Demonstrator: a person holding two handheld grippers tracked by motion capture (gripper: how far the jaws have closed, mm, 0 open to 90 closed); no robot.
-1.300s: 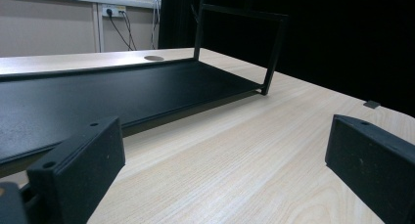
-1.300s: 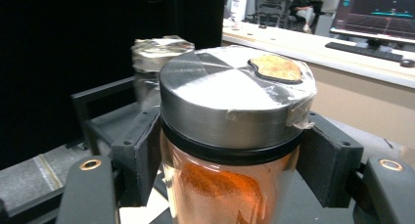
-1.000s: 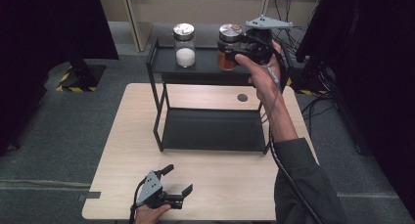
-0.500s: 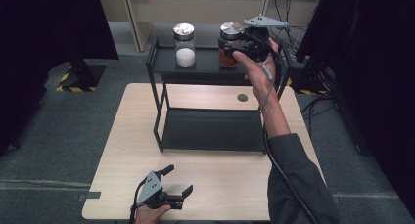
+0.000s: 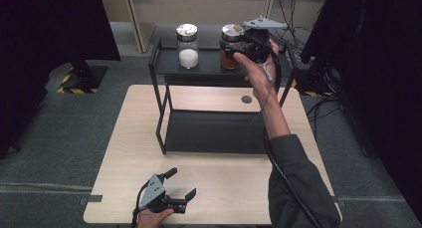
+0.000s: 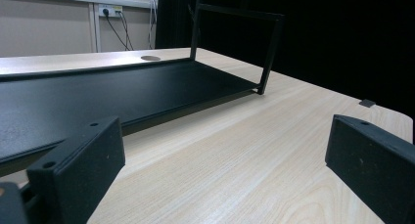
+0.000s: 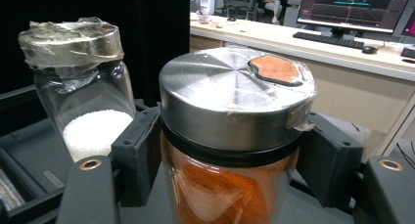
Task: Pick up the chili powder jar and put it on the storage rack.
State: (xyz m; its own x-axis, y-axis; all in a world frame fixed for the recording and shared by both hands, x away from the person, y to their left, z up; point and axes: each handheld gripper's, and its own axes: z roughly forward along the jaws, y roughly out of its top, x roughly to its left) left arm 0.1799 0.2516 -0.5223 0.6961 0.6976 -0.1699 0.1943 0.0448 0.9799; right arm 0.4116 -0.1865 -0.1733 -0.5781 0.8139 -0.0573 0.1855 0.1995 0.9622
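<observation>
A glass jar of orange powder (image 5: 230, 49) with a steel lid stands on the top shelf of a black rack (image 5: 209, 71). My right gripper (image 5: 238, 50) reaches it from the right. In the right gripper view, the jaws press the orange-powder jar (image 7: 235, 101) on both sides just under the lid, so the right gripper (image 7: 230, 160) is shut on it. A jar of white powder (image 5: 188, 46) stands to its left, also seen as the white-powder jar (image 7: 85, 92). My left gripper (image 5: 179, 184) rests open near the table's front edge, the left gripper (image 6: 225, 160) holding nothing.
The rack's lower shelf (image 5: 214, 131) lies on the wooden table (image 5: 129, 153), and this shelf (image 6: 98, 97) is in front of the left jaws. A round cable hole (image 5: 246, 99) sits at the table's back right. Cables (image 5: 293, 19) and dark curtains surround the table.
The right hand has risen slightly and shifted in around the orange-powder jar, which stays on the top shelf. The left gripper has not moved.
</observation>
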